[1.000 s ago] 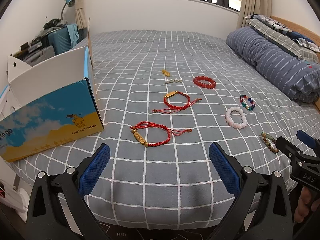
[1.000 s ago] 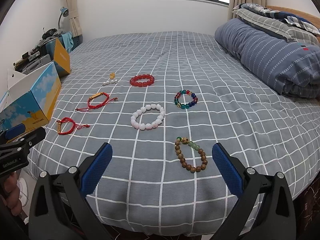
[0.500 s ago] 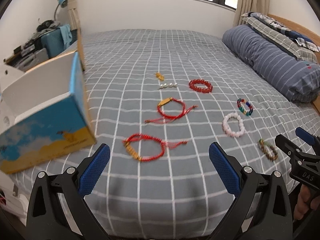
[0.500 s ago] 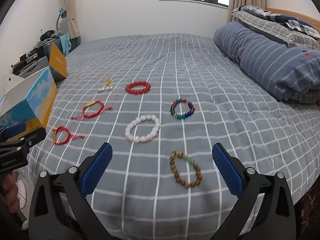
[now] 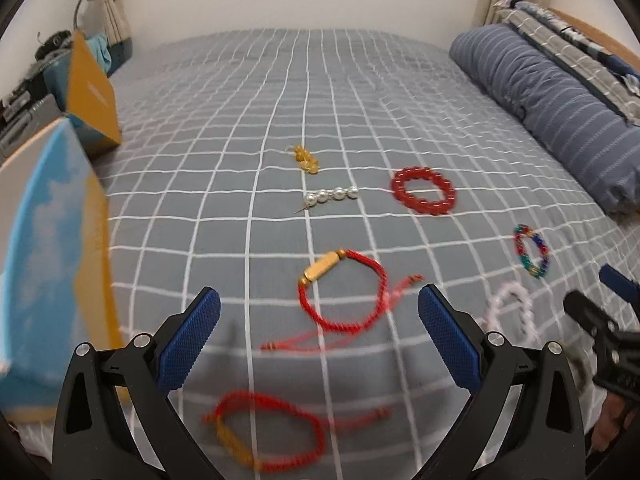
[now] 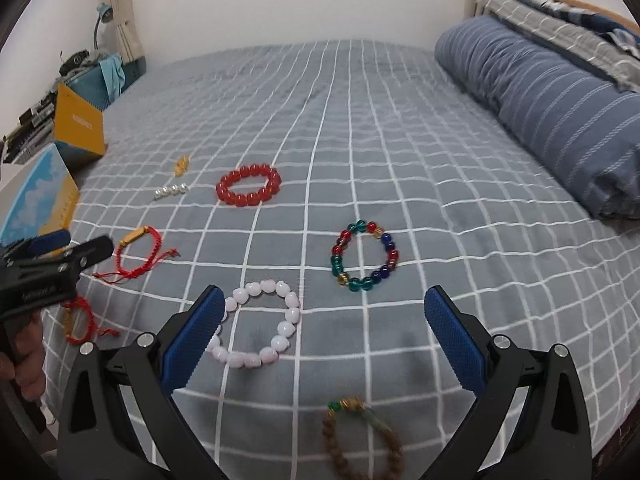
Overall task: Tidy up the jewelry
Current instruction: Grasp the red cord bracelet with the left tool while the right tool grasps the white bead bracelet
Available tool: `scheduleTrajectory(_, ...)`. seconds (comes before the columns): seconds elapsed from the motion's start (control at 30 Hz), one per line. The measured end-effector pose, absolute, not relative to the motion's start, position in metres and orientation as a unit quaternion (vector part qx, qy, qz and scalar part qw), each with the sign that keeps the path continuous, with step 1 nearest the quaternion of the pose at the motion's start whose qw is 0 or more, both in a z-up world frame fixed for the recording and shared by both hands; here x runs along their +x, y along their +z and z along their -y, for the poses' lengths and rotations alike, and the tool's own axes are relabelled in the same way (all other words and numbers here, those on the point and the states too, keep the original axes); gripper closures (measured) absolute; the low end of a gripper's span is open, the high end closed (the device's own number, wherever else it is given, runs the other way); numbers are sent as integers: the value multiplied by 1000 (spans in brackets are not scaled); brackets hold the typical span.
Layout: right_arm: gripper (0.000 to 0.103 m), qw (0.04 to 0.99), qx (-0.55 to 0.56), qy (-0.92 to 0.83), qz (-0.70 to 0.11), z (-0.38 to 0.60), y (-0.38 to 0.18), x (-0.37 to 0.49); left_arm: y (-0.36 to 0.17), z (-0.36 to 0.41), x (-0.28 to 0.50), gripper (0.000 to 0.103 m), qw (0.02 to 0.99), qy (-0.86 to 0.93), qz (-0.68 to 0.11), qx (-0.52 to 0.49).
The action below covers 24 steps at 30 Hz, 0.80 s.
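Left gripper (image 5: 319, 336) spread wide, empty, above red cord bracelet (image 5: 344, 292) lying on checked bedspread (image 5: 280, 120). Right gripper (image 6: 323, 336) likewise wide, pink bead bracelet (image 6: 260, 324) beside its left finger.

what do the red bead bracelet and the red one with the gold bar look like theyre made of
Red bead bracelet: round glossy beads with highlights, likely glass, stone or resin; hard to tell which. Red cord bracelet: twisted or braided cord, matte, with loose tail ends, probably nylon or cotton thread. Its gold bar has a metallic or gilt look.
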State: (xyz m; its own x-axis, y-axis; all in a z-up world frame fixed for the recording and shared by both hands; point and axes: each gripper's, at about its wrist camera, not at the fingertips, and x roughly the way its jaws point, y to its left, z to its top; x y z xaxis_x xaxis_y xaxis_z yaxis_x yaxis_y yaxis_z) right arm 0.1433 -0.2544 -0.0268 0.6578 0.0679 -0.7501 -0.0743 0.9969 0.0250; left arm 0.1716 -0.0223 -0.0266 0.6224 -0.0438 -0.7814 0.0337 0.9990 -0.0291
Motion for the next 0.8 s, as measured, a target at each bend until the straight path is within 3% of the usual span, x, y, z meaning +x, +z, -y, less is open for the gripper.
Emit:
scheduleTrajectory(0.33,11,889,-16,55,-455,236,-59,164,-64,13,213,8,878,-22,-478,3)
scheduleTrajectory(0.4,14,885,-13,57,-462,234,-63,167,-67,13,216,13,876,-21,-482,7)
scheduleTrajectory(0.53,30,877,-9,64,-476,232,-68,169,-69,14,217,19,878,-20,-478,14)
scheduleTrajectory(0.73,58,871,-13,68,-486,228,-72,171,-68,17,210,51,879,-29,-476,16)
scheduleTrajectory(0.8,67,870,-13,72,-488,227,-73,170,-67,17,208,70,879,-30,-475,12)
